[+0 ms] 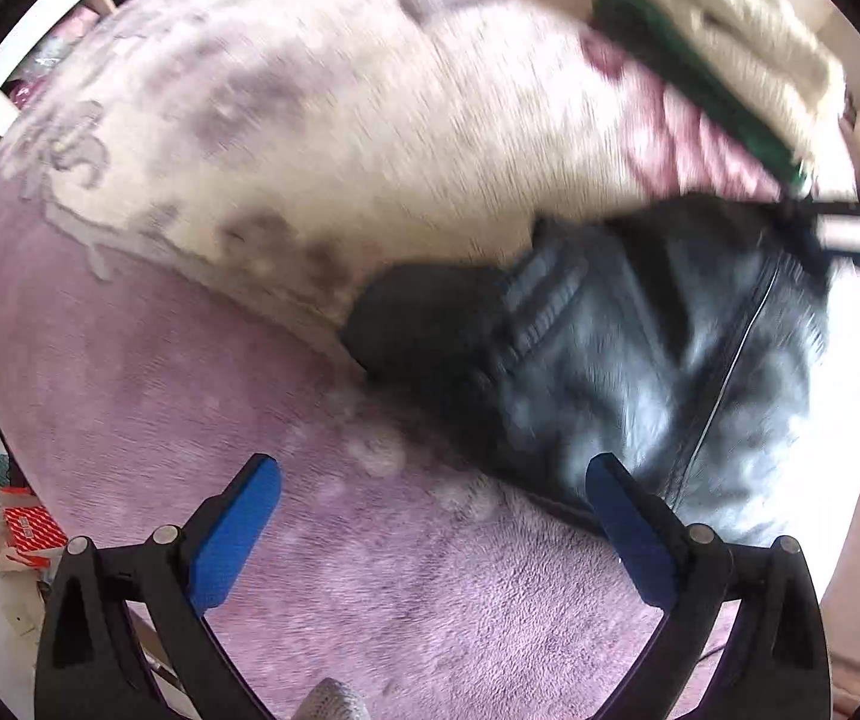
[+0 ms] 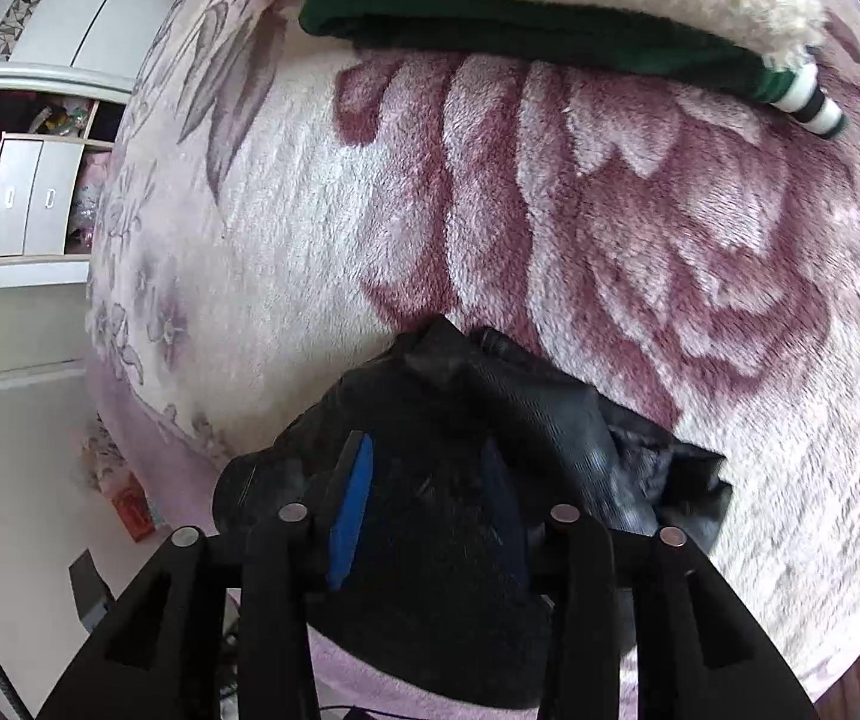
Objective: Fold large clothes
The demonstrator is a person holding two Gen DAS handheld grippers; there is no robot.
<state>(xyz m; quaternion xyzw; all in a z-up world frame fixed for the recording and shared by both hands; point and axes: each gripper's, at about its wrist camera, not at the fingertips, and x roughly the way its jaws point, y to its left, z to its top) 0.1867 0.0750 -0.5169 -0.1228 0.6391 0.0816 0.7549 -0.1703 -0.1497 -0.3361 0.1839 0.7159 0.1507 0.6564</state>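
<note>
Holding black jacket (image 2: 448, 516) in my right gripper (image 2: 427, 480), jaws clenched on a bunched part; rest lies rumpled on bed blanket (image 1: 202, 396). Left gripper (image 1: 433, 474) released, w/ nothing between. Folding looks barely begun; green+cream pile (image 2: 550, 6) already folded.

left gripper (image 1: 433, 531): black plastic frame, two angular arms, blue pads on the inner faces, round silver pins at the joints | right gripper (image 2: 424, 507): same black frame, silver pins, blue pad on the left finger, right pad dark, perhaps in shadow
</note>
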